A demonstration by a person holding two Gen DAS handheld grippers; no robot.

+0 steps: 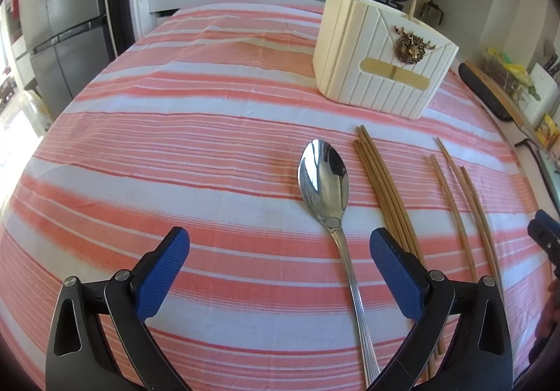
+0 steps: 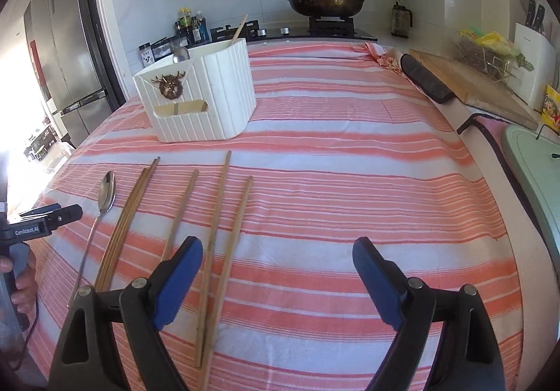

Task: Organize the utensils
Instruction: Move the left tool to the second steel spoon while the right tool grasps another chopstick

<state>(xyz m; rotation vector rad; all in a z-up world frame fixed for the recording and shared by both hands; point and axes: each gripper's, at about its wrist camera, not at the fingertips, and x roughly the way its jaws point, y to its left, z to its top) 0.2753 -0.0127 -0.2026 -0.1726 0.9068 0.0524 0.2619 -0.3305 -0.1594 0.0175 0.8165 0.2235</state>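
A steel spoon [image 1: 325, 181] lies bowl-up on the striped cloth, its handle running between the open jaws of my left gripper [image 1: 280, 244], nearer the right finger. A tight bundle of wooden chopsticks [image 1: 381, 181] lies just right of it, then three loose chopsticks [image 1: 455, 202]. The white ribbed utensil holder [image 1: 381, 51] stands beyond, with a spoon and a chopstick inside it in the right wrist view [image 2: 199, 90]. My right gripper [image 2: 278, 251] is open and empty, low over the cloth; the loose chopsticks [image 2: 217, 233] lie by its left finger. The spoon [image 2: 105, 197] is at its far left.
The striped cloth [image 1: 175, 146] covers the counter. A stove with a lidded pan [image 2: 325, 2] and bottles [image 2: 190, 27] stands behind. A cutting board [image 2: 469, 83], a black pad [image 2: 427, 79] and a cable [image 2: 490, 135] lie at the right edge. A fridge [image 1: 66, 23] is left.
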